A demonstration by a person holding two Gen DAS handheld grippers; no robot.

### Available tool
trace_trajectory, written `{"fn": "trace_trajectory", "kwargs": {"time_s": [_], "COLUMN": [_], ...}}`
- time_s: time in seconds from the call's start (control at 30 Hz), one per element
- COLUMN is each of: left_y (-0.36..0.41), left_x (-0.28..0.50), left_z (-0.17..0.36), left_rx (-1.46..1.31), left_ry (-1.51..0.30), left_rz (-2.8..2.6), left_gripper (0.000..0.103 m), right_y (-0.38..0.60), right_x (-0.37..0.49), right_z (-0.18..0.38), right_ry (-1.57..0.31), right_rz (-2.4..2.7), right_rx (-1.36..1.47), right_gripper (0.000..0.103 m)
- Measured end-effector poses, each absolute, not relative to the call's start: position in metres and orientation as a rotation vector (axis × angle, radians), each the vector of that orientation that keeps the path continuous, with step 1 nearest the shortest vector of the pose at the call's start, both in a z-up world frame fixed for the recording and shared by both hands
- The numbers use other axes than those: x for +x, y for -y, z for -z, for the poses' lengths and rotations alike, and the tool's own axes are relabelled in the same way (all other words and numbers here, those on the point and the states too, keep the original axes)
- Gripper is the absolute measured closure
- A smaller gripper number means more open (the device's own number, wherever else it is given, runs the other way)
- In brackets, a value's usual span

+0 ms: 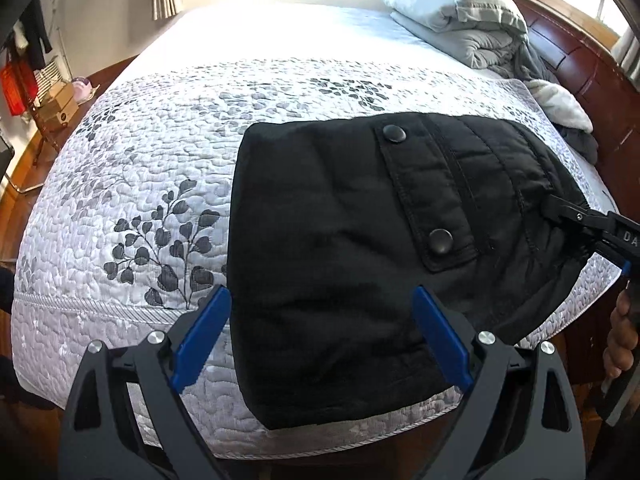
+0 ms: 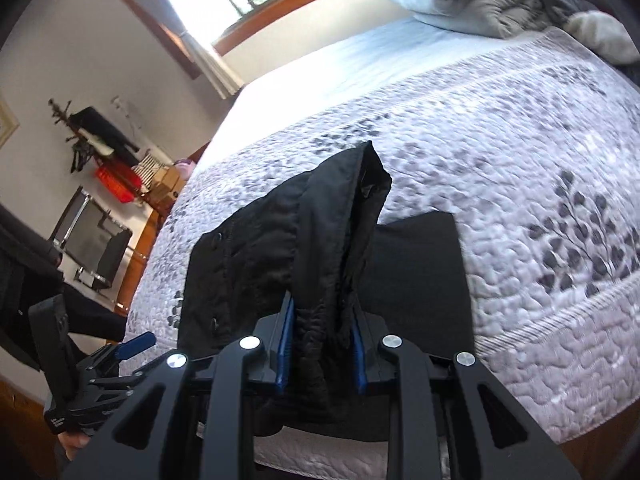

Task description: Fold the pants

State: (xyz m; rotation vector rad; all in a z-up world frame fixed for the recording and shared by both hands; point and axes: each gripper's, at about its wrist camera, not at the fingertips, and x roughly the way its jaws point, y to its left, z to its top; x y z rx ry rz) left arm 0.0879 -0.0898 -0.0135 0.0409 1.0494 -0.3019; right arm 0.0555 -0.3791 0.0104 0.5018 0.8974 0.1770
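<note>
Black pants [image 1: 340, 220] lie folded on the leaf-patterned quilt [image 1: 140, 184], pocket flap with two snaps facing up. My left gripper [image 1: 322, 320] hovers open over their near edge, its blue pads [image 1: 204, 336] well apart and gripping nothing. My right gripper [image 2: 322, 340] is shut on a bunched fold of the pants [image 2: 248, 248] at the waistband and holds that part lifted off the quilt [image 2: 500, 160]. In the left wrist view the right gripper [image 1: 554, 210] pinches the pants' right end. The left gripper [image 2: 124, 354] shows at the lower left of the right wrist view.
A grey pillow and rumpled blankets [image 1: 460, 12] sit at the head of the bed by the wooden headboard [image 1: 580, 60]. Boxes and clutter [image 1: 56, 104] stand on the floor beyond the far side. A hand [image 1: 620, 336] holds the right gripper's handle.
</note>
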Motion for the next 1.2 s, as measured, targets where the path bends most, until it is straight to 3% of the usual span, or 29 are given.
{"fn": "trace_trajectory", "kwargs": {"time_s": [0.57, 0.7, 0.83, 1.0, 1.07, 1.2], "left_y": [0.104, 0.106, 0.1, 0.091, 0.09, 0.09], "left_x": [0.092, 0.093, 0.091, 0.089, 0.089, 0.088], "left_z": [0.034, 0.042, 0.047, 0.052, 0.054, 0.056], "left_rx": [0.108, 0.125, 0.112, 0.075, 0.067, 0.069], "left_ry": [-1.089, -1.113, -1.124, -1.138, -1.147, -1.152], "left_rz": [0.279, 0.276, 0.273, 0.266, 0.262, 0.257], "left_gripper": [0.011, 0.011, 0.011, 0.01, 0.01, 0.01], "right_y": [0.393, 0.39, 0.395, 0.396, 0.395, 0.391], "right_x": [0.063, 0.063, 0.052, 0.036, 0.033, 0.029], "right_z": [0.059, 0.056, 0.044, 0.042, 0.047, 0.051], "right_ry": [-1.017, -1.033, -1.014, -1.032, -1.046, -1.039], "right_rz": [-0.128, -0.098, -0.118, -0.15, -0.145, -0.133], "right_rx": [0.557, 0.497, 0.488, 0.492, 0.507, 0.497], "right_gripper": [0.076, 0.057, 0.031, 0.036, 0.061, 0.07]}}
